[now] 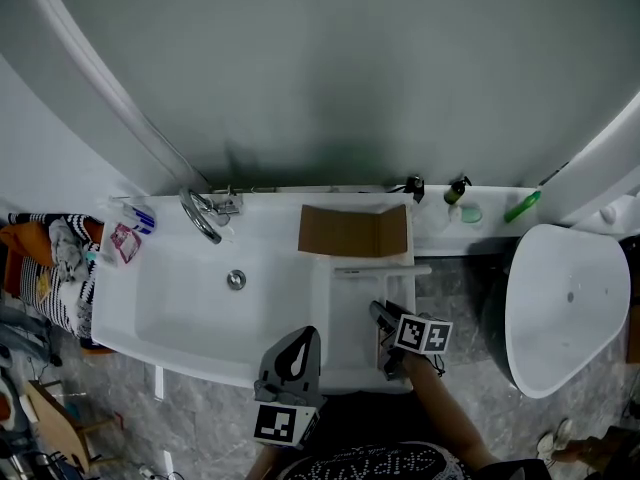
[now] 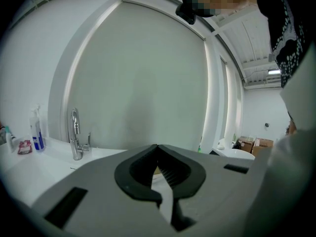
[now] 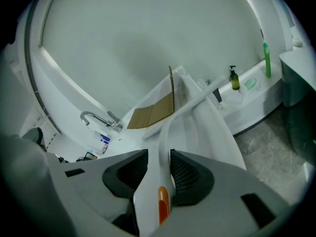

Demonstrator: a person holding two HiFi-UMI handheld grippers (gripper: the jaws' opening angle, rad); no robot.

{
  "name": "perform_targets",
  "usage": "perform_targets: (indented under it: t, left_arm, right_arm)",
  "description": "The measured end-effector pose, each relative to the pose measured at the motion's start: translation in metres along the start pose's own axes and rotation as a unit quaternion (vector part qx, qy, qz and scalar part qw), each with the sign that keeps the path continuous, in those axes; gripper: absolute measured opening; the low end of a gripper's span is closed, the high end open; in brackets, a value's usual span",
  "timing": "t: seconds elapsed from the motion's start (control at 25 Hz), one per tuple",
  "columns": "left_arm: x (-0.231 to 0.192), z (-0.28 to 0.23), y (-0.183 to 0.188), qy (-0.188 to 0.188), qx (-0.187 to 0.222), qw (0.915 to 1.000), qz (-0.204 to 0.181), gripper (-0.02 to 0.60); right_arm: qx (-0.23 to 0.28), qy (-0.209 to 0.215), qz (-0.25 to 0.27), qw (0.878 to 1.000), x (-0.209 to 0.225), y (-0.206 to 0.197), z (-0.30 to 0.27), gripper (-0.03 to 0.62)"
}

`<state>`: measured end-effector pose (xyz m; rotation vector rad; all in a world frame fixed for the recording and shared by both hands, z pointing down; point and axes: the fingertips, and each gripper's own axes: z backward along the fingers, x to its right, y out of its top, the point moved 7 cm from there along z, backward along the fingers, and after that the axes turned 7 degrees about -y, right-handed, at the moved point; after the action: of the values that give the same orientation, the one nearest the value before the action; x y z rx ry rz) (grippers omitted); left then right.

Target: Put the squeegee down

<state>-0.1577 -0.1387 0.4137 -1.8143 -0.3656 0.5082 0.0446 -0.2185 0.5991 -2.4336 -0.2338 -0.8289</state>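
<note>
Overhead, the squeegee (image 1: 381, 269) lies on the white desk (image 1: 345, 320) right of the sink basin (image 1: 185, 313), its blade just below a cardboard sheet (image 1: 352, 230). Its handle reaches back into the right gripper (image 1: 383, 318). The left gripper (image 1: 300, 340) hangs over the desk's near edge.

Its own view shows the left gripper (image 2: 157, 147) with jaws together, empty.

Lastly, the right gripper (image 3: 159, 152) has its jaws wide, either side of the squeegee (image 3: 164, 137) handle without pressing it.

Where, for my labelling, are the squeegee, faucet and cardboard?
squeegee (image 3: 161, 157): right gripper view, white handle above the orange button.
faucet (image 1: 197, 216): head view, curved spout.
cardboard (image 1: 352, 231): head view, sheet's middle.
</note>
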Motion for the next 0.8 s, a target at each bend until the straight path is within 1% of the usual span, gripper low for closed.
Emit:
perform_targets:
  t: [0.12,0.28,0.4,0.48,0.6,0.68,0.76,0.8]
  left_arm:
    - [0.001,0.001,0.004,-0.004,0.017,0.9999,0.000,0.005]
    - [0.000,0.006,0.004,-0.007,0.020,0.9998,-0.002,0.005]
    - [0.000,0.008,0.006,-0.007,0.032,0.9994,0.004,0.005]
    - [0.000,0.009,0.007,-0.009,0.038,0.9992,0.007,0.005]
    - [-0.001,0.014,0.006,-0.019,0.035,0.9992,-0.001,0.005]
    - [-0.003,0.017,0.005,-0.024,0.033,0.9992,-0.003,0.005]
    - [-0.004,0.021,0.004,-0.028,0.029,0.9992,-0.003,0.005]
    - [-0.005,0.022,0.004,-0.027,0.031,0.9991,0.002,0.005]
  right_arm:
    - [-0.005,-0.012,-0.003,1.000,0.001,-0.004,0.003,0.129]
    - [0.001,-0.025,-0.015,1.000,0.003,-0.006,0.009,0.129]
    - [0.014,-0.028,-0.021,0.999,0.004,-0.003,0.014,0.129]
    - [0.028,-0.035,-0.014,0.999,0.004,0.000,0.019,0.129]
    - [0.063,-0.055,0.026,0.996,0.000,0.009,0.032,0.129]
    - [0.096,-0.063,0.062,0.991,-0.008,0.018,0.043,0.129]
    - [0.134,-0.066,0.110,0.983,-0.023,0.029,0.057,0.129]
    - [0.155,-0.065,0.138,0.976,-0.033,0.035,0.064,0.128]
